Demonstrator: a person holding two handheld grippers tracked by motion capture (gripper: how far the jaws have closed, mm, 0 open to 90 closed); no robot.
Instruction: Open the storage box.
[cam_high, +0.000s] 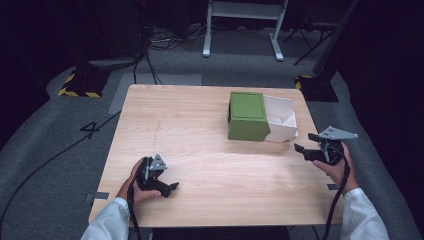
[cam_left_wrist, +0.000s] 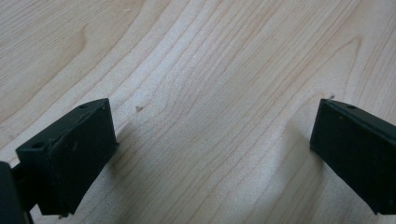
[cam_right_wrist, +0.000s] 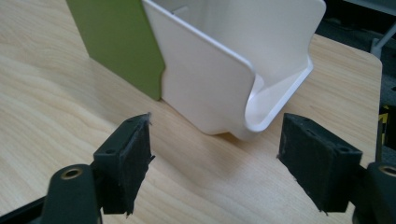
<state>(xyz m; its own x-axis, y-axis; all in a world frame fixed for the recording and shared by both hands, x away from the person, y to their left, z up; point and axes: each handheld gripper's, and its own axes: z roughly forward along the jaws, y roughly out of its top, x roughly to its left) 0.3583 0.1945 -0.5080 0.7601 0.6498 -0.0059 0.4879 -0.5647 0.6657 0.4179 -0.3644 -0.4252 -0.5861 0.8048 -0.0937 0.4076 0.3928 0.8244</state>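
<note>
A green box (cam_high: 247, 116) with a white tray (cam_high: 281, 120) sliding out its side — both on a wooden table (cam_high: 210, 150).

Pale wooden table top (cam_high: 210, 165) streaked with fine brown grain, curving in long lines in the left gripper view (cam_left_wrist: 210, 93). Olive-green square cardboard box sleeve (cam_high: 247, 116), slightly darker green on top, with a plain glossy white inner tray (cam_high: 282, 119) alongside; same green (cam_right_wrist: 116, 42) and white (cam_right_wrist: 219, 70) in the right gripper view. Matte black left gripper (cam_high: 170, 188) and black right gripper (cam_high: 304, 142), each capped by a grey three-cornered plate. White sleeves at both wrists. Grey speckled carpet floor (cam_high: 45, 165) crossed by black cables, marked with a black numeral 4. Yellow-and-black hazard stripes (cam_high: 75, 92) on dark stand bases. White metal frame legs (cam_high: 240, 20) at the far side.
</note>
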